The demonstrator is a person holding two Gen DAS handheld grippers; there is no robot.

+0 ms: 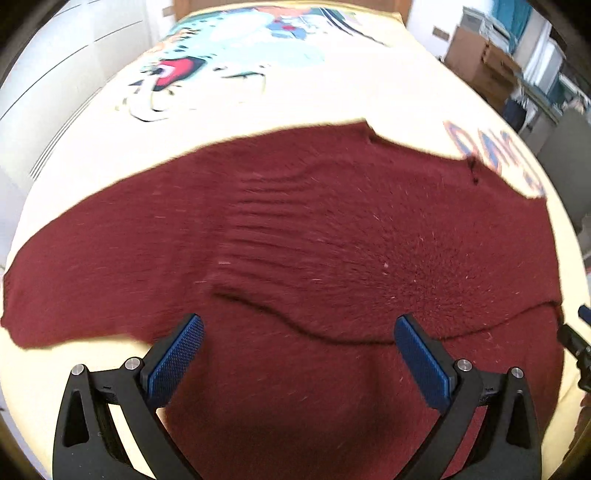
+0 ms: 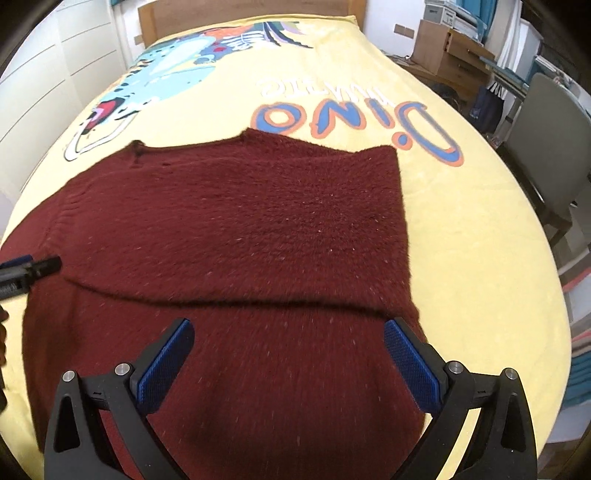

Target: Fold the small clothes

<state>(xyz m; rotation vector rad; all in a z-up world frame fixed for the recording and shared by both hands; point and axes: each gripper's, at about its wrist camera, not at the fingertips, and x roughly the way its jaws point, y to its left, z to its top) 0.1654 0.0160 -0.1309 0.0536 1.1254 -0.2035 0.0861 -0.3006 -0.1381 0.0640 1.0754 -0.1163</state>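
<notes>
A dark red knitted sweater (image 1: 295,229) lies flat on a yellow bedspread (image 1: 332,99), with one layer folded over so a fold edge (image 1: 314,332) runs across it near the grippers. One sleeve reaches out to the left. My left gripper (image 1: 298,332) is open and empty just above the sweater's near part. In the right wrist view the same sweater (image 2: 240,229) fills the middle, its fold edge (image 2: 258,302) just ahead of my right gripper (image 2: 289,334), which is open and empty. The left gripper's tip (image 2: 33,267) shows at the left edge.
The bedspread (image 2: 461,229) carries a cartoon dinosaur print (image 2: 173,74) and "Dino" lettering (image 2: 354,122). A wooden headboard (image 2: 243,14) is at the far end. White wardrobe doors (image 2: 55,74) stand left. Cardboard boxes (image 2: 450,55) and a grey chair (image 2: 550,155) stand right.
</notes>
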